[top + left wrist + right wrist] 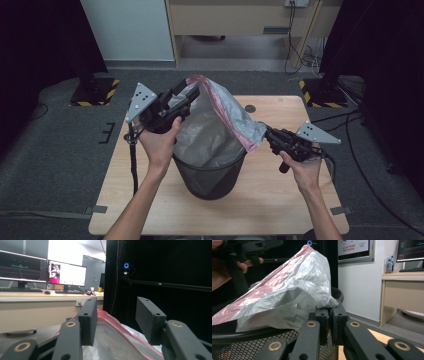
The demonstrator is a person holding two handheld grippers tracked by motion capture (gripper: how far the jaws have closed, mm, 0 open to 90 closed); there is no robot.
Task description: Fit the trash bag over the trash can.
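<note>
Bin liner [220, 117], half inside the mesh bin [210, 175] mid-surface, is clenched at its right edge by the right tongs [267, 136]; left tongs [187, 97], released, should regrip the far-left rim and stretch it over.

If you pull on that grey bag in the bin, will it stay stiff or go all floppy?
Probably floppy: the bag is thin, crinkled plastic that sags between the right gripper, shut on its edge, and its raised far rim. It looks light, since a small pinch holds it up. It may slip or tear if tugged hard, while the mesh bin likely stays put.
</note>
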